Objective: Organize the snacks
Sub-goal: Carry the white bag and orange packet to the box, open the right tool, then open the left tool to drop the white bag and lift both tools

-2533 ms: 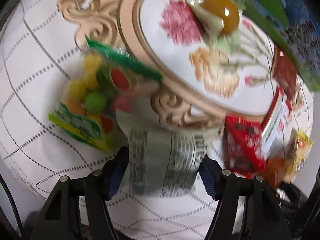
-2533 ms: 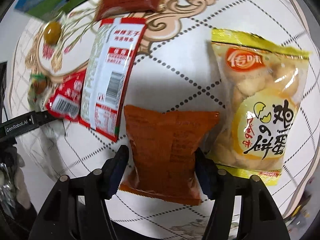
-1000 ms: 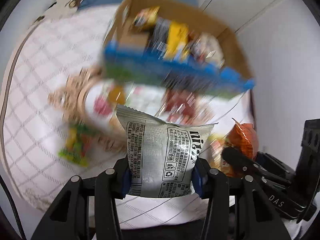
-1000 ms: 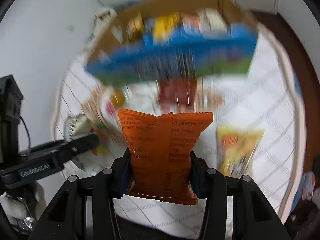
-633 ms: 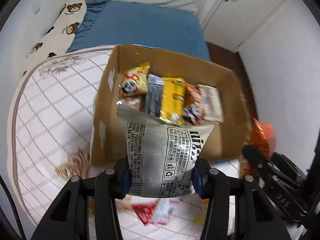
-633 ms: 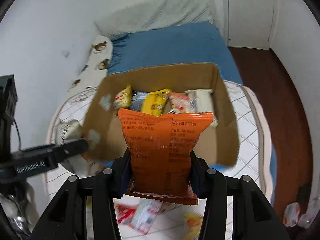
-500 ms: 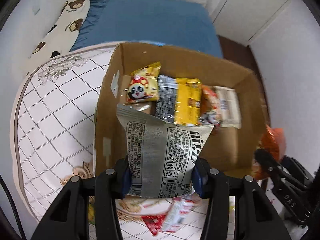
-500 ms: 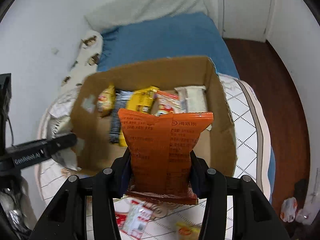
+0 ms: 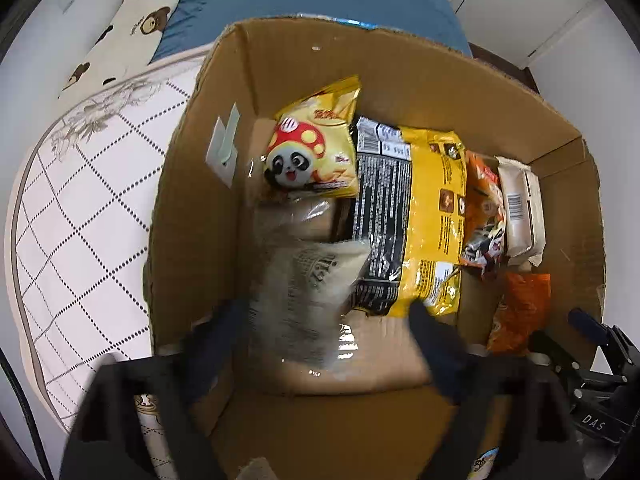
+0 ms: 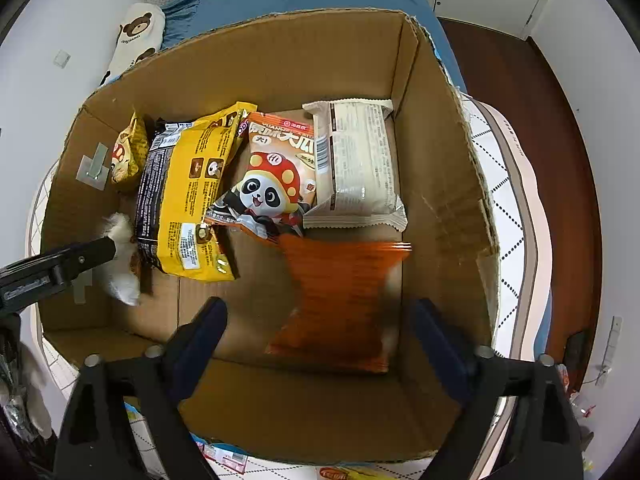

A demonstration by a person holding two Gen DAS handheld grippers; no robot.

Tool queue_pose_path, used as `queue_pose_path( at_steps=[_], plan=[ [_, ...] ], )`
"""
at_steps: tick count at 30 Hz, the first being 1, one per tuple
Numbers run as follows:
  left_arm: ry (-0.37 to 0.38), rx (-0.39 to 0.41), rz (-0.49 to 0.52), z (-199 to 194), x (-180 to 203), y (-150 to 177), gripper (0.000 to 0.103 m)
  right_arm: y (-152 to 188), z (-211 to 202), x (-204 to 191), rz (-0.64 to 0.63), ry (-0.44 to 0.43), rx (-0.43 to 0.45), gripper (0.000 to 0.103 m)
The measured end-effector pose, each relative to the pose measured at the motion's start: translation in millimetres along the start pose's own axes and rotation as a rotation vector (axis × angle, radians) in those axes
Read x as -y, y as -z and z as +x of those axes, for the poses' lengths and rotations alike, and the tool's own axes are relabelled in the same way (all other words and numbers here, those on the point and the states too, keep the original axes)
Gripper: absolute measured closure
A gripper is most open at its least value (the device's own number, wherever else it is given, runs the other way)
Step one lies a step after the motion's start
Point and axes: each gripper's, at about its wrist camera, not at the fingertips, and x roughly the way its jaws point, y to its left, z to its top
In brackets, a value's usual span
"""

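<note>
Both tools have just opened over the box [image 10: 440, 128], so the silver pack [image 9: 308, 280] falls free below the left tool [image 9: 320, 344] and the orange pack [image 10: 340, 300] below the right tool [image 10: 320, 332], both landing among the snacks.

The right gripper's black body [image 9: 600, 420], seen at the edge of the left wrist view, carries the white letters "DAS". An orange snack bag [image 10: 276, 160] with a panda in a mushroom cap shows large white Chinese characters, of which "大" can be read. The bear-print pillow [image 9: 132, 8] has small writing too fine to read, as is the fine print on the yellow-and-black bag [image 9: 408, 216].
</note>
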Motion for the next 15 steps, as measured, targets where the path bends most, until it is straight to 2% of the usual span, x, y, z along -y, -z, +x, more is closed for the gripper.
queue_pose_path(
  at_steps=[8, 15],
  plan=[
    [0.022, 0.047, -0.018, -17, -3, 9, 0.012, 1, -14, 0, -0.002, 0.016, 0.020, 0.007],
    [0.031, 0.145, 0.004, -50, 2, 32, 0.012, 17, -46, -7, -0.030, 0.044, 0.111, 0.007]
  ],
)
